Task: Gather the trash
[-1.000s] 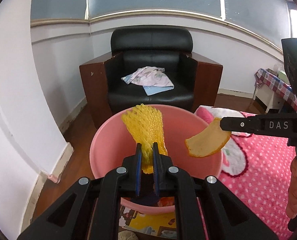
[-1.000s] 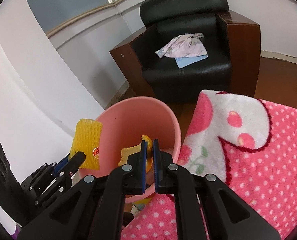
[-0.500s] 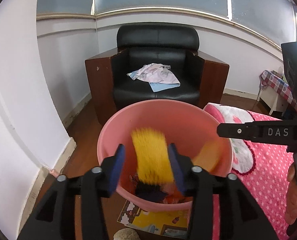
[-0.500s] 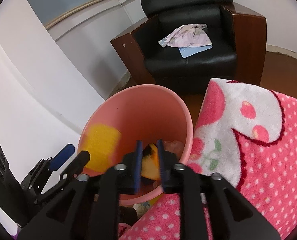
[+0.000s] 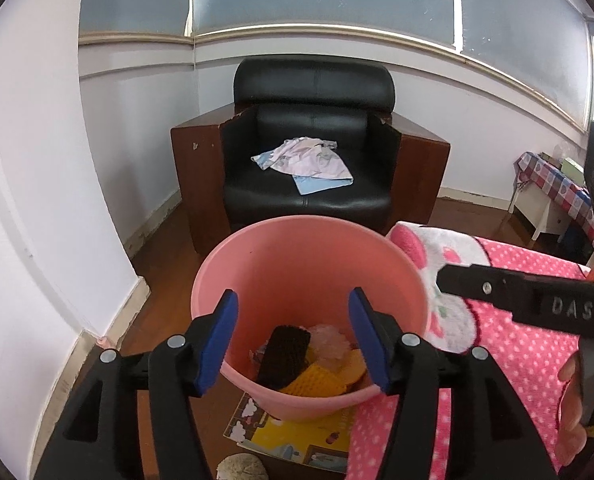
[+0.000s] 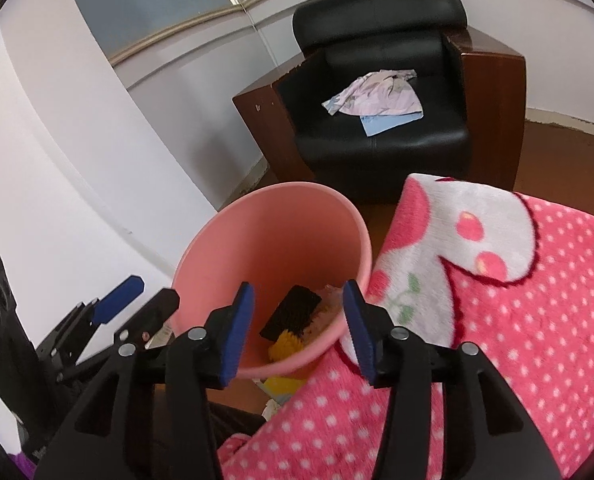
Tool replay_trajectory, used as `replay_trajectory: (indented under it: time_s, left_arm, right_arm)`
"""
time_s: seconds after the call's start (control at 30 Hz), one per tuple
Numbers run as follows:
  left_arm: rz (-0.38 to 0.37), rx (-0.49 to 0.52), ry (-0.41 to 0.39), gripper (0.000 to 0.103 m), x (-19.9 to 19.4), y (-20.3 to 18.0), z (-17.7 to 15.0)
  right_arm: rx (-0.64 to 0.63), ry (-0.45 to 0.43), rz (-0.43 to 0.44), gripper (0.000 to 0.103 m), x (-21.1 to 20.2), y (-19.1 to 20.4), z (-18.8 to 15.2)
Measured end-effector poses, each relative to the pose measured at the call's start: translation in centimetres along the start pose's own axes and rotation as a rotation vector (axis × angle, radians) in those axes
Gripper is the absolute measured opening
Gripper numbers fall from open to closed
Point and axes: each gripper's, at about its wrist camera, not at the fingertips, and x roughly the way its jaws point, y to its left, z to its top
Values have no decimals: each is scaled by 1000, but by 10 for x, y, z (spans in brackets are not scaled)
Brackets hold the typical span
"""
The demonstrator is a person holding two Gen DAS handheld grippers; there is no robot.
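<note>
A pink bucket [image 5: 257,264] [image 6: 225,256] stands on the floor beside the bed. In its bottom lie a yellow foam net [image 5: 317,380] [image 6: 285,345], an orange peel [image 5: 355,364], a black mesh piece [image 5: 285,350] [image 6: 293,312] and a pale wrapper [image 5: 331,336]. My left gripper [image 5: 293,320] hovers over the near rim, its jaws opening with nothing between them. My right gripper [image 6: 299,312] hangs above the bucket's right rim, jaws also opening and empty. In the left wrist view one finger of the right gripper [image 5: 497,288] reaches in from the right.
A black leather armchair [image 5: 313,144] [image 6: 381,72] with a crumpled cloth [image 5: 305,160] on its seat stands behind the bucket. A pink polka-dot blanket [image 5: 517,344] [image 6: 517,320] covers the bed on the right. A picture book [image 5: 293,436] lies under the bucket. White wall runs along the left.
Both grippers opened. The yellow foam net dropped from the left one and the orange peel from the right one, and both now lie in the bucket. Both grippers drew back slightly.
</note>
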Motion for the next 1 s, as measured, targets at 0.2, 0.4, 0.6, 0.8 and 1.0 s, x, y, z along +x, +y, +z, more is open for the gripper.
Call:
replay_trajectory:
  time_s: [0.2, 0.4, 0.6, 0.8, 1.0]
  left_arm:
    - [-16, 26, -12, 57, -20, -21, 2]
    - [-33, 57, -13, 57, -35, -44, 0]
    - [-45, 72, -12, 57, -47, -62, -4]
    - [-51, 86, -10, 57, -57, -75, -11]
    - [-51, 97, -13, 57, -66, -84, -16]
  right_arm:
    - [-28, -30, -24, 59, -31, -1, -18]
    - [-65, -71, -59, 59, -63, 0, -37]
    - [-61, -86, -78, 60, -85, -3, -53]
    - [-51, -102, -96, 60, -100, -9, -65]
    - [-43, -113, -105, 60, -111, -14, -75]
